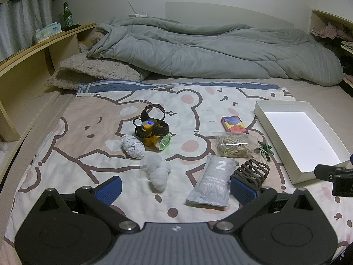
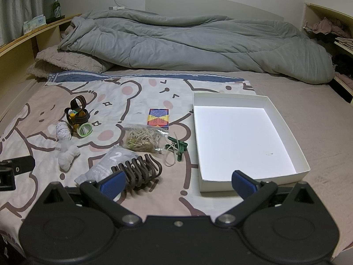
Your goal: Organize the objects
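Observation:
An empty white box (image 2: 284, 125) (image 1: 260, 110) lies on the bed at the right. Left of it lie a card pack (image 2: 158, 118) (image 1: 234, 124), a bag of rubber bands (image 2: 141, 141) (image 1: 235, 144), green clips (image 2: 178, 146) (image 1: 265, 150), a brown coiled hair clip (image 2: 139, 170) (image 1: 253, 172), a grey pouch marked 2 (image 1: 211, 181) (image 2: 110, 165), white gauze rolls (image 1: 157, 171) (image 2: 67, 155), a bandage roll (image 1: 133, 146) and a yellow headlamp (image 1: 154, 130) (image 2: 80, 119). My left gripper (image 1: 176, 186) is open above the pouch. My right gripper (image 2: 177, 182) is open between hair clip and box.
A rumpled grey duvet (image 1: 209, 48) and a beige pillow (image 1: 92, 70) fill the far half of the bed. Wooden shelves run along the left (image 1: 33, 50), with a green bottle (image 1: 68, 16), and along the right (image 2: 335, 22).

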